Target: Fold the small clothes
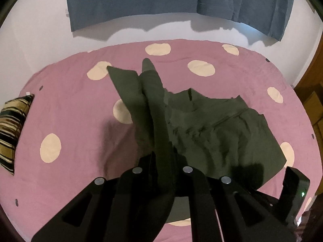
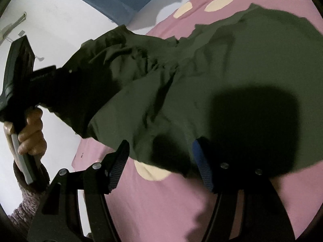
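A dark olive-green garment (image 1: 212, 129) lies crumpled on a pink bed cover (image 1: 76, 104) with cream dots. My left gripper (image 1: 163, 161) is shut on one edge of the garment and lifts a fold of it up off the bed. In the right wrist view the garment (image 2: 212, 76) fills the middle, one part raised toward the left gripper (image 2: 40, 80), held by a hand. My right gripper (image 2: 159, 157) is open, its blue-padded fingers (image 2: 201, 165) spread at the garment's near edge, holding nothing.
A striped cushion (image 1: 12, 131) lies at the bed's left edge. A blue curtain (image 1: 161, 2) hangs on the white wall behind the bed. Wooden furniture (image 1: 313, 100) stands at the right.
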